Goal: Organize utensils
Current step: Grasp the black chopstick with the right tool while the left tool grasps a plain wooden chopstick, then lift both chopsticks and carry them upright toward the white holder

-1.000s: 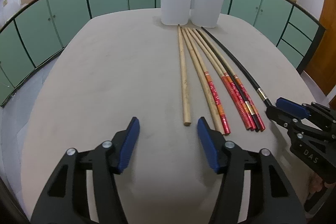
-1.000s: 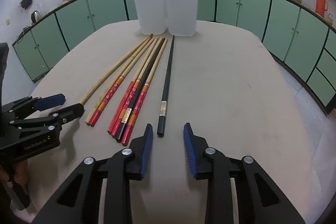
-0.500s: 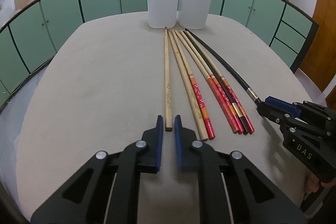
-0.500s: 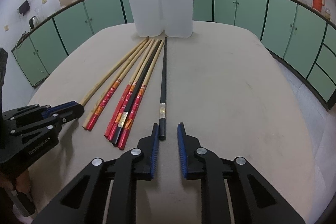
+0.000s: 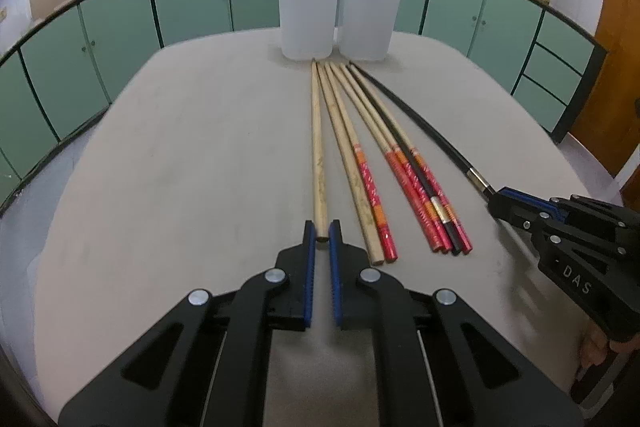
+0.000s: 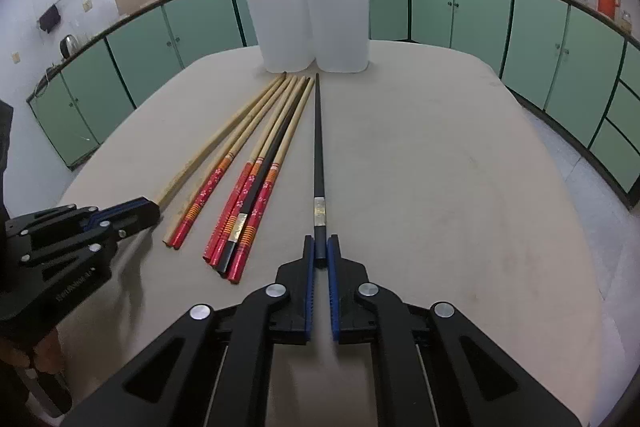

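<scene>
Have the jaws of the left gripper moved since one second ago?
Yes. The left gripper has closed from wide open onto the plain wooden chopstick, which lies on the table.

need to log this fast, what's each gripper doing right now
Left gripper: shut on the near end of the plain wooden chopstick.
Right gripper: shut on the near end of the black chopstick.

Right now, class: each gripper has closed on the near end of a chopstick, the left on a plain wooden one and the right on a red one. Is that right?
Not quite. The right gripper grips a black chopstick, not a red one, as the right wrist view shows. The left gripper does hold the plain wooden chopstick.
</scene>
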### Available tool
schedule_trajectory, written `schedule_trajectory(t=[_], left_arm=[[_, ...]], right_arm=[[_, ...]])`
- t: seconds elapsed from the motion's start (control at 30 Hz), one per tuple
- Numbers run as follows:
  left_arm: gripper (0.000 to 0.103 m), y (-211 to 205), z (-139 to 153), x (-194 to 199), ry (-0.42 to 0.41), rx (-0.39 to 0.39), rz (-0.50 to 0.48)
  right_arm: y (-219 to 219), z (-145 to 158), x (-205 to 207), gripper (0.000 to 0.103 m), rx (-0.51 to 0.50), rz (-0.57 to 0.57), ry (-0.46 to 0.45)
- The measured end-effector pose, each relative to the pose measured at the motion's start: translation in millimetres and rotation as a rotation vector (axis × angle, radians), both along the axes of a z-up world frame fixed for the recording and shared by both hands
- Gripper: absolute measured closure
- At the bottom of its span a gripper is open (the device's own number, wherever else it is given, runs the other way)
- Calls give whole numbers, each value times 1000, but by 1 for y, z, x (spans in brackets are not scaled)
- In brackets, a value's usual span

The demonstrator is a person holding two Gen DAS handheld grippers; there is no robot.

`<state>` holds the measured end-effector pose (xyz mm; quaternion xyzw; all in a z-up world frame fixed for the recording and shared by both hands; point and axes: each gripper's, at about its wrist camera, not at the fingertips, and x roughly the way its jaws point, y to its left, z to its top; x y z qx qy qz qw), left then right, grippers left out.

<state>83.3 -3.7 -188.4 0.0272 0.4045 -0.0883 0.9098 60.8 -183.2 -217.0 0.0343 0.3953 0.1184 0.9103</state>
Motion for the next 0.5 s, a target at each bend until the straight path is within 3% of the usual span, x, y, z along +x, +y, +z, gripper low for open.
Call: schedule_trajectory(t=[0.3, 0.5], left_arm=[[97, 1, 63, -18, -174, 48, -15], [97, 0, 109, -20, -273, 29, -25]], right_arm=[[-20, 58, -13, 97, 13, 0, -139], [-33, 104, -10, 97, 0, 5, -226]])
